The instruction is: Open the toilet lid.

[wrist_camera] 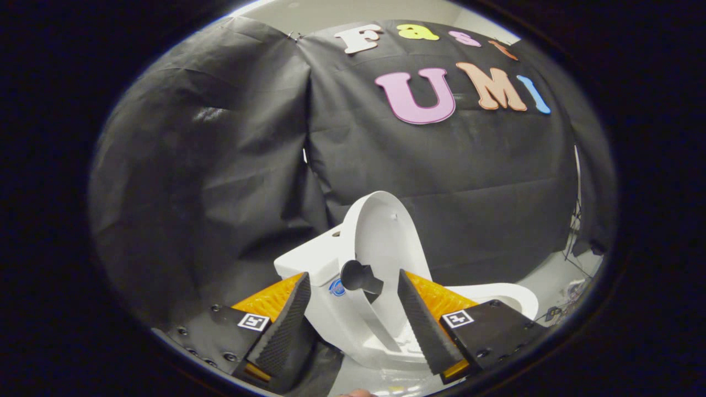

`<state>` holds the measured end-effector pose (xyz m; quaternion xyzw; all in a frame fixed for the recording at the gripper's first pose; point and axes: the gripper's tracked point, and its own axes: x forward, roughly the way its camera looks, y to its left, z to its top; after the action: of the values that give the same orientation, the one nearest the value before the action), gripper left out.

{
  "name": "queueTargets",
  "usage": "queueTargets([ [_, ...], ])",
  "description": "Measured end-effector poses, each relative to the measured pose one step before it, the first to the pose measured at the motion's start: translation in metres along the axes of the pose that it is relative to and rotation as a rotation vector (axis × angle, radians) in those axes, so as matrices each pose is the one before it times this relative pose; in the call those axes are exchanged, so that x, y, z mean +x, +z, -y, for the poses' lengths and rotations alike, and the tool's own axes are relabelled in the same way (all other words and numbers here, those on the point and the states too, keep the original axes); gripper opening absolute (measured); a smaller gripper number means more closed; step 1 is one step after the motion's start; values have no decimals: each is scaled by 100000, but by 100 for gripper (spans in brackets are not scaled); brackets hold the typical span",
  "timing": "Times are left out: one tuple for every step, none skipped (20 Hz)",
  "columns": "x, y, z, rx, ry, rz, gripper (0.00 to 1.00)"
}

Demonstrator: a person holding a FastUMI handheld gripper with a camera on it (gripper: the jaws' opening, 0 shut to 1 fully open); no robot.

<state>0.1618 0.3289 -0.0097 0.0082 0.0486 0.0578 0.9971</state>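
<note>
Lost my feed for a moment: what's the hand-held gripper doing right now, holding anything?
Hand-held gripper: open, fingers spread and holding nothing; the raised toilet lid and its dark knob sit just ahead, between the fingers.

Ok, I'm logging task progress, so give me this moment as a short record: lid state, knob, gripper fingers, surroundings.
toilet lid: raised, standing upright above the toilet, inner face toward the camera
dark knob: sticks out from the lid's lower edge, between the two fingers and just ahead of them
hand-held gripper: fingers apart, pressing on nothing, straddling the toilet
toilet bowl rim: shows beyond the right finger
backdrop: black cloth wall behind the toilet
task status: lid looks already open
</note>
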Motion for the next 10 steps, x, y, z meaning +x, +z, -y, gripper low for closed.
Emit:
queueTargets([
  [-451,92,574,-614,325,-455,98],
  [-482,-75,1451,-46,-2213,-1124,98],
  [-552,57,1392,822,-1565,-197,98],
  [-525,575,801,1352,44,1042,98],
  [-510,705,773,1013,315,2302,98],
  [-684,750,810,-96,621,2422,98],
  [-388,426,1066,-1469,-704,981,98],
  [-404,-242,1861,-2080,-3005,-1092,98],
  [-380,-365,1819,-1341,-2880,-2177,98],
  [-394,-265,968,-541,-901,-1773,98],
])
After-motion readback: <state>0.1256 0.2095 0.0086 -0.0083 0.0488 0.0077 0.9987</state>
